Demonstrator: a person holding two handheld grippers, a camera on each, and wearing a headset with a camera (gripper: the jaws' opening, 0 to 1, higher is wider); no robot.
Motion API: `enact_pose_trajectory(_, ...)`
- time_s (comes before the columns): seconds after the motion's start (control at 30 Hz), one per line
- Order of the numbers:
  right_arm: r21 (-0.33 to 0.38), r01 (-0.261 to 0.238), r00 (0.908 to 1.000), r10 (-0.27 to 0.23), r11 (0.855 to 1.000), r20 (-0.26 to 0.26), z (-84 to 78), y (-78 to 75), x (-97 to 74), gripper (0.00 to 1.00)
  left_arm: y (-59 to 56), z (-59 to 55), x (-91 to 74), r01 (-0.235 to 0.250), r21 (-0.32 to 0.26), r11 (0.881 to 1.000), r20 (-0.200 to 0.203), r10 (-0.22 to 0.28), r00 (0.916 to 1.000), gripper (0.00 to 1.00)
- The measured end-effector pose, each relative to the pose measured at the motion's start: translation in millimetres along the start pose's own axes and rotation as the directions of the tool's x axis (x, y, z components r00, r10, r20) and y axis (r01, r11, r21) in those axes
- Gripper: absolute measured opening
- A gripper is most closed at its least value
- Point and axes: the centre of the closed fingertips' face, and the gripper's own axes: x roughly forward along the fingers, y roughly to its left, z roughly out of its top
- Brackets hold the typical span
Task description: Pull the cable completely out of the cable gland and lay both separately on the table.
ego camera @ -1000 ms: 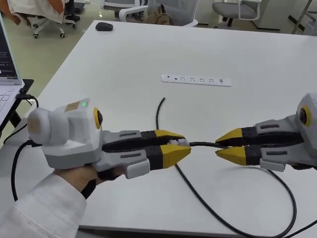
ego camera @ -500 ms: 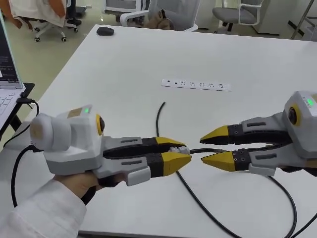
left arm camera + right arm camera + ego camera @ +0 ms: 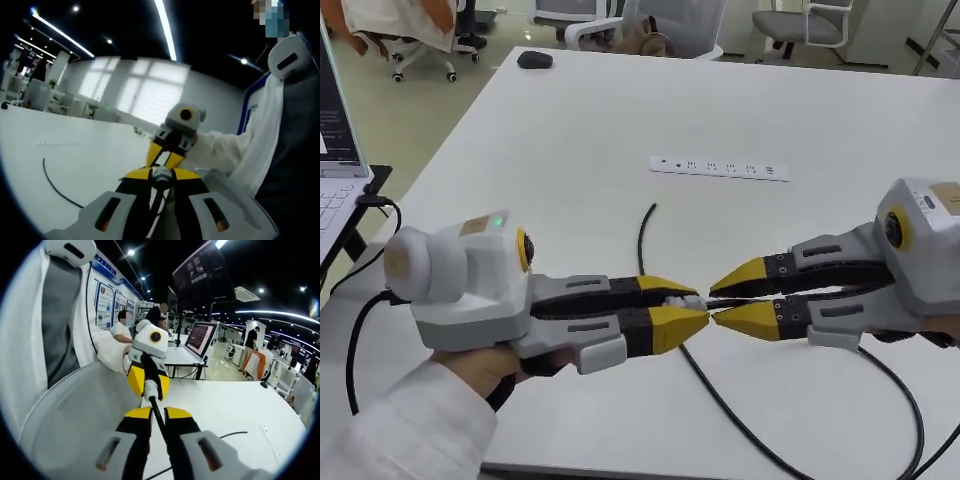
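The grey-and-white left gripper with yellow-tipped jaws (image 3: 698, 303) is held level over the near edge of the white table (image 3: 620, 110), pointing right. A bare hand (image 3: 480, 365) in a white sleeve (image 3: 405, 425) grasps it. Its jaws clamp the small pale cable gland (image 3: 682, 298). The matching right gripper (image 3: 714, 302) points left, almost tip to tip with it, its jaws pinched on the thin black cable (image 3: 640, 240).

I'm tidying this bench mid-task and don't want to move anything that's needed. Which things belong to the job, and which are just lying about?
In the job:
- cable gland, held by the left gripper
- black cable, gripped by the right gripper

Lying about:
- power strip
- mouse
- laptop, off to the side
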Motion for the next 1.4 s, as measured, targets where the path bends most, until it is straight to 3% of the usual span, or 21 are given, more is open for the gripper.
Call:
enact_pose_trajectory(0.67, -0.007, 0.001, 1.0, -0.001, 1.0, 0.001, 0.3, 2.6, -2.2, 0.04, -2.2, 1.8, 0.6, -0.003, -0.006, 1.0, 0.008, 0.003, 1.0, 0.17)
enact_pose_trajectory(1.4, 0.05, 0.09, 0.9959, -0.089, 0.995, -0.013, -15.8, -8.5, -37.8, 0.05, 0.4, 3.7, -1.2, -0.012, -0.012, 1.0, 0.018, 0.013, 0.9998, 0.17)
